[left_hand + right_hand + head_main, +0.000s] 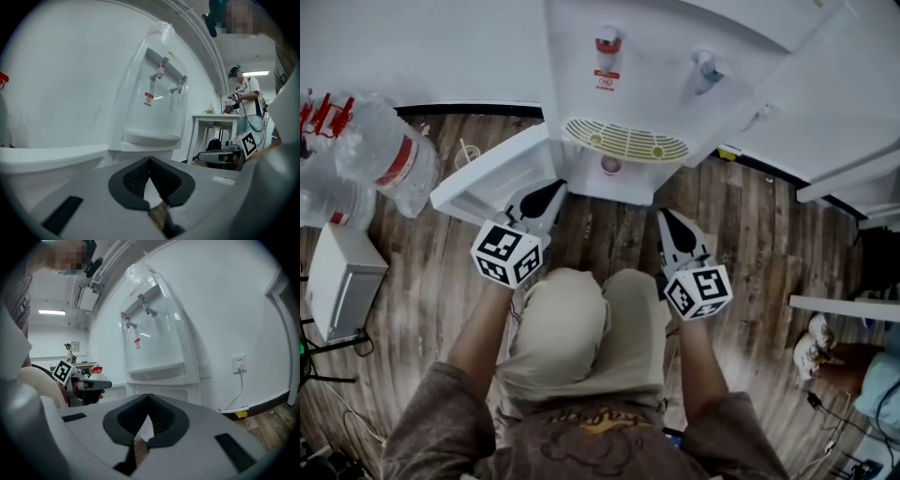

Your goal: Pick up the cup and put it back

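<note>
Lower centre: brown-grey shirt (581, 441) with an orange print, beige trousers (581, 328). Left claw (551, 191) and right claw (667, 218) are grey, black-tipped, each carrying a black-and-white marker cube (507, 254).

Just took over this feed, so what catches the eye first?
A white water dispenser fills the top centre of the head view. The left gripper and right gripper point toward its base, jaws shut on nothing. Large clear water bottles sit at far left on the wood floor.

Glossy plastic dispenser (637, 84), wood-grain floor (750, 225)
</note>
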The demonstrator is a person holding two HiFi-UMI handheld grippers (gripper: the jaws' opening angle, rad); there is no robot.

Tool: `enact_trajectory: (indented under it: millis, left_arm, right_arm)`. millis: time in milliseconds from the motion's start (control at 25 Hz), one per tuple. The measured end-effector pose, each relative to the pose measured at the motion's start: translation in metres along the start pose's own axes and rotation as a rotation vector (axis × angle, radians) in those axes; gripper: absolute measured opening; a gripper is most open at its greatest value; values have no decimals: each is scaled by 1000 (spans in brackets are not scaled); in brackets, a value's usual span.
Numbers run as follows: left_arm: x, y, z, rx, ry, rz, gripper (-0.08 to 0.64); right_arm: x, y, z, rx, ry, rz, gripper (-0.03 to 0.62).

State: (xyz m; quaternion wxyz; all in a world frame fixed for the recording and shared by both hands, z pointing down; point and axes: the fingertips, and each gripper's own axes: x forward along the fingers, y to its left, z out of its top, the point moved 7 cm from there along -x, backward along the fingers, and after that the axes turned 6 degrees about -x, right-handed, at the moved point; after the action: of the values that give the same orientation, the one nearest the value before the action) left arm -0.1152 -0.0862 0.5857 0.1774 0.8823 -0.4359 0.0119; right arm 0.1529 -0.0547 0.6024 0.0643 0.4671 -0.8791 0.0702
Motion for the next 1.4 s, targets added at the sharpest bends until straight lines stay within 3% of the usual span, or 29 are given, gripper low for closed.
enact_trajectory:
  millis: [400,640,960,1400]
  left_arm:
    - [-16,-9,-12,-20,-17,-31,5]
    - [-15,-7,-21,-31,-20,-50,129]
    - [4,2,-50,20,19,-7,383]
    - [65,13,-106,17,55,-15,413]
  right_arm:
    - [-10,-1,-2,-13,-14,-13,2]
    - [-13,-1,-2,-11,-26,-22,2]
    - [-18,-5,-3,-7,-42,-38,2]
    - [-36,-6,6,-11,-75,-52,2]
